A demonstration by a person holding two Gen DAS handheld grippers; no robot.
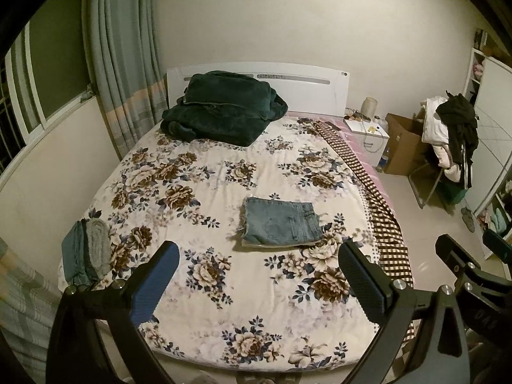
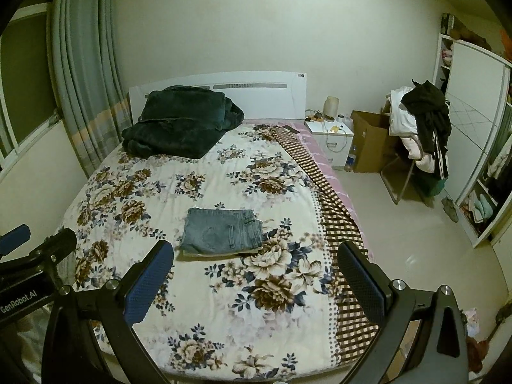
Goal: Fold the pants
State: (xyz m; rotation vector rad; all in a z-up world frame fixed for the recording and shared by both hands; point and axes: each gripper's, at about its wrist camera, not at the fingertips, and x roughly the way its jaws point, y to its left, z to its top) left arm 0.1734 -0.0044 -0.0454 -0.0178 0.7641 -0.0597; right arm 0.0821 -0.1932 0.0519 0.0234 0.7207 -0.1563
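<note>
Blue denim pants [image 1: 281, 222] lie folded into a small rectangle on the floral bedspread [image 1: 204, 185], near the middle of the bed; they also show in the right wrist view [image 2: 222, 231]. My left gripper [image 1: 259, 272] is open and empty, held above the foot of the bed, well short of the pants. My right gripper [image 2: 256, 275] is open and empty too, beside the left one and equally short of the pants. The right gripper also shows at the right edge of the left wrist view [image 1: 473, 249].
A dark green blanket [image 1: 220, 105] is heaped by the white headboard. Folded teal and grey cloths [image 1: 86, 249] lie at the bed's left edge. A checkered sheet [image 1: 377, 204] hangs off the right side. A nightstand [image 2: 331, 137], cardboard box [image 2: 371, 140] and clothes-laden chair [image 2: 419, 134] stand at right.
</note>
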